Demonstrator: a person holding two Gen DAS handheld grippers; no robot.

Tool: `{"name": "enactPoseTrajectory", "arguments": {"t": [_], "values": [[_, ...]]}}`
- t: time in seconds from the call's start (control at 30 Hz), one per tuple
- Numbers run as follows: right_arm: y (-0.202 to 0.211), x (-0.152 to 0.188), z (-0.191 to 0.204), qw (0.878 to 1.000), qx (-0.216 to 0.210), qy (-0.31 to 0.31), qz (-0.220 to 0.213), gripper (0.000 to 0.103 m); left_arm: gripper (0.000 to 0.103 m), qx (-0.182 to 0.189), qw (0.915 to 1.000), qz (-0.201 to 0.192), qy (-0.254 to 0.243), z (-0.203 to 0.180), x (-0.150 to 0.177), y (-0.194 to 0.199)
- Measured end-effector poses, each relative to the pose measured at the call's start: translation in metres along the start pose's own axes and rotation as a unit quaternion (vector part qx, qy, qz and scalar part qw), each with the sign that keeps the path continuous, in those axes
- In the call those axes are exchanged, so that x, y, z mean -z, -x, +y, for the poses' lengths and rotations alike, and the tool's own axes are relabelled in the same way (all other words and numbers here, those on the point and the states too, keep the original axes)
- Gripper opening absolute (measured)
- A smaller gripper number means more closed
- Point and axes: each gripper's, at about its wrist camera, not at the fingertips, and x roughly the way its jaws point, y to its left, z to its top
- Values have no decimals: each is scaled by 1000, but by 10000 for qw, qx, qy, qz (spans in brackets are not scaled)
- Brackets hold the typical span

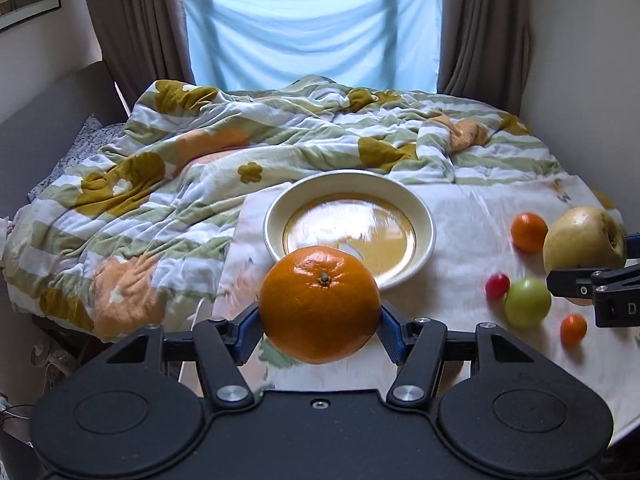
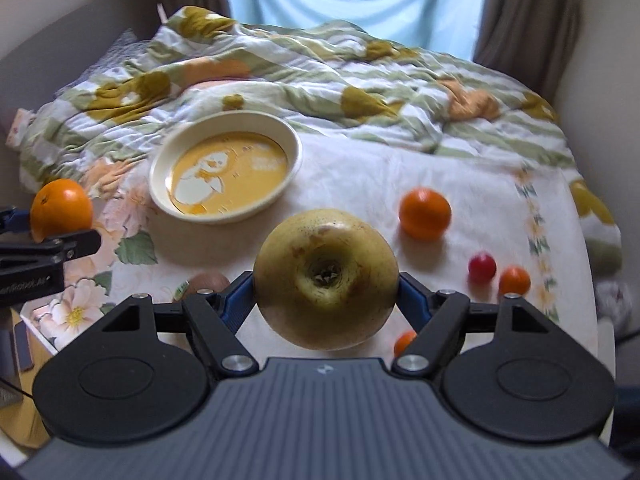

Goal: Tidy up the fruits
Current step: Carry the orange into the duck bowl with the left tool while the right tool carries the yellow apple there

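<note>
My left gripper [image 1: 320, 312] is shut on a large orange [image 1: 319, 305] and holds it just in front of the cream plate [image 1: 424, 216]. It also shows at the left of the right wrist view, the orange [image 2: 60, 208] between its jaws. My right gripper [image 2: 326, 284] is shut on a yellow pear [image 2: 326, 280], held above the cloth; the pear also shows at the right edge of the left wrist view [image 1: 580, 236]. The plate [image 2: 160, 184] is empty. On the cloth lie a mandarin [image 2: 425, 213], a red fruit [image 2: 482, 267], a small orange fruit [image 2: 514, 281] and a green fruit [image 1: 527, 302].
The fruit lies on a white floral cloth [image 2: 360, 176] spread over a bed with a rumpled flowered duvet [image 1: 160, 168]. A brown fruit [image 2: 208, 282] and another small orange fruit [image 2: 405, 342] peek out behind my right gripper. Curtains and a window stand behind.
</note>
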Motion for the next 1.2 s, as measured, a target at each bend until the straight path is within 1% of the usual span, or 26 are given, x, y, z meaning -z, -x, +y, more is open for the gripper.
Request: {"name": "enactPoseTrajectory", "arguments": {"t": [0.1,0.2,0.33,0.47,0.63,0.77,0.93,1.07,1.2], "values": [[-3,-24,-1,9995,-237,207,-80,90,64,-36,10000,-13,56,2,-17,-13],[-14,-48,1,9984,-351,414,-136,90,64,3,10000,34,-1,4,-35,-33],[-38,-79,4,9975,-592,369,-115,90,64,81,9998,169,-119,9,-58,-69],[-64,-107,10,9974,-541,440,-164,90,64,130,9990,360,-215,14,-76,-104],[-103,-133,9,9975,-574,393,-92,90,64,190,9967,668,-425,14,-92,-153],[-132,-147,7,9978,-547,373,-13,90,64,275,9943,860,-566,9,-102,-183],[-155,-155,2,9983,-484,295,115,90,64,332,9913,1077,-677,1,-111,-212],[-166,-158,-2,9986,-455,210,190,90,64,365,9887,1211,-802,-6,-112,-228],[-172,-159,-6,9987,-414,139,248,90,66,421,9875,1282,-812,-10,-110,-235]]}}
